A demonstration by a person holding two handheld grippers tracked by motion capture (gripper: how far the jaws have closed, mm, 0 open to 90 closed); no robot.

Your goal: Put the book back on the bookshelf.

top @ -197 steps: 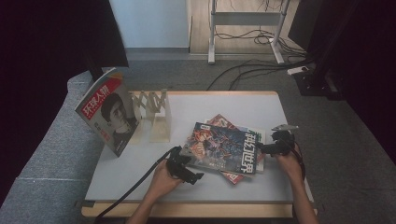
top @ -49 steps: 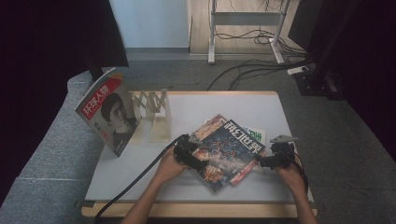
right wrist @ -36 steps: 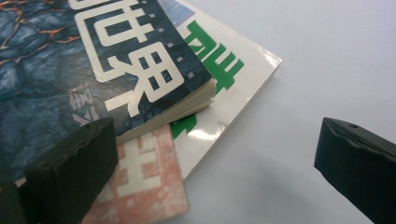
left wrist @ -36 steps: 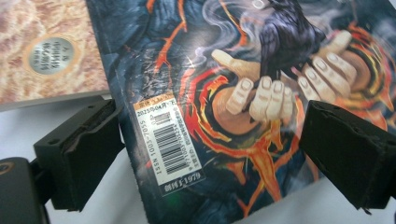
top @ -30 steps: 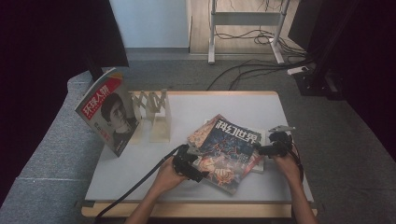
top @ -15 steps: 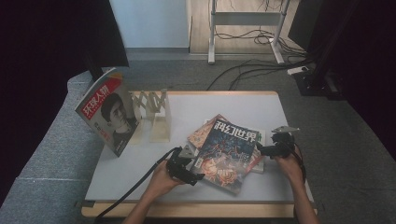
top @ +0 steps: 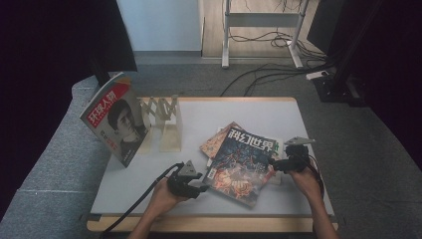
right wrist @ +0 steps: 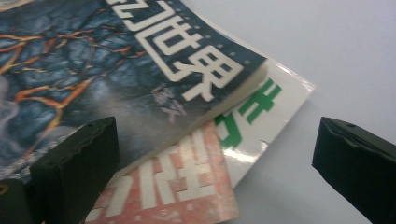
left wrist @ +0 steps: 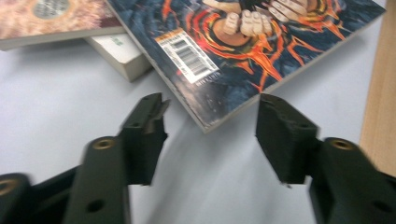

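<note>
Top magazine [top: 243, 164] lies askew on the stack, mid-surface. Left gripper [left wrist: 210, 126] fingers have just been closing, corner between them, untouched. Right gripper [right wrist: 215, 154] fingers wide. Advice: seat corner deep, then pinch.

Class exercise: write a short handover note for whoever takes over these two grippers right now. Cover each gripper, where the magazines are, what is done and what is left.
Left gripper: jaws have just been closing, corner of the top magazine between them, not yet pinched.
Right gripper: open, at the stack's far-right corner.
Stack lies mid-table; one magazine already stands at the wooden rack.
Left: probably grip and lift the top magazine.
</note>
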